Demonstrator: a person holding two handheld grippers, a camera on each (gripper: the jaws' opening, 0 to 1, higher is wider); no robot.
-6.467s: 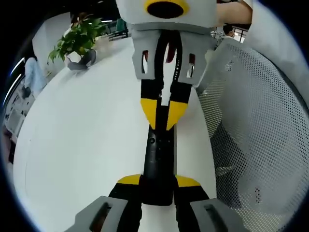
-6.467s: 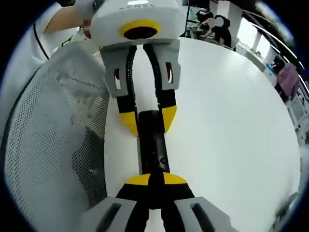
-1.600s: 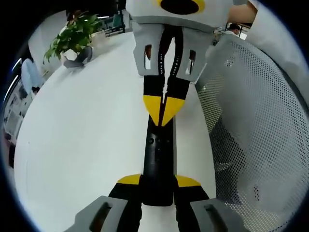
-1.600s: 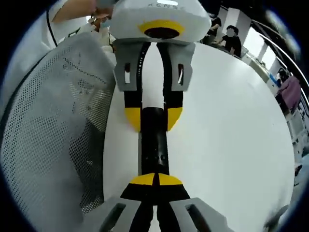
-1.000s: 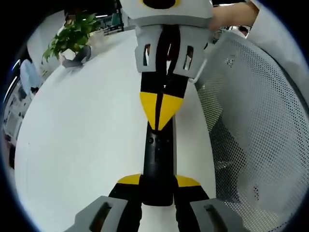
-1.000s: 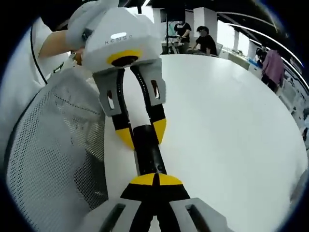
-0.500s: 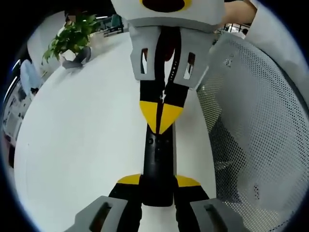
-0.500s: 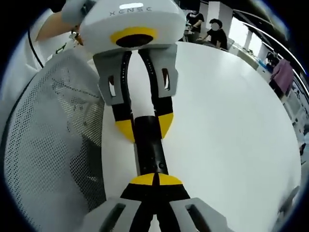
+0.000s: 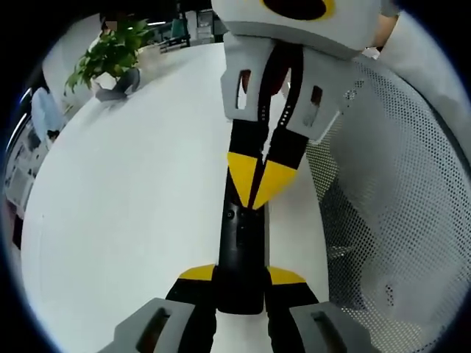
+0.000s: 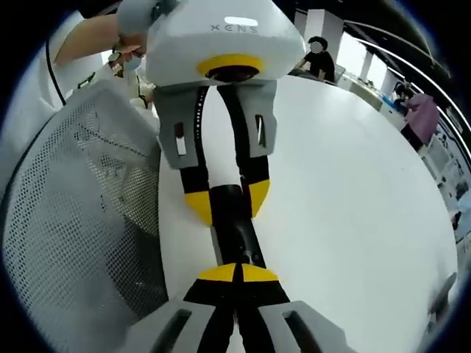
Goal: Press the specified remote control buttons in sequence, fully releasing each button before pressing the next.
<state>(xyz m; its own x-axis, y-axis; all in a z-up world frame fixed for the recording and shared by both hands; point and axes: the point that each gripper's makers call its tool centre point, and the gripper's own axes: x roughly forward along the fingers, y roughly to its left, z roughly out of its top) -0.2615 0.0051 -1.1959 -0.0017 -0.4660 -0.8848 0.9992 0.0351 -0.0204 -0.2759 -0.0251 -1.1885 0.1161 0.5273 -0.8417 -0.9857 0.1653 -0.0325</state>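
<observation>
Slim black plastic remote control — clamped by left gripper; closed, empty right gripper is poised over its buttons — white table.

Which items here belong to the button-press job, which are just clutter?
In the job:
- black remote, held at its near end by the left claw
- right claw, jaws shut, tips at the remote's buttons

Just around:
- white table
- potted plant at the far edge
- white mesh chair back
</observation>
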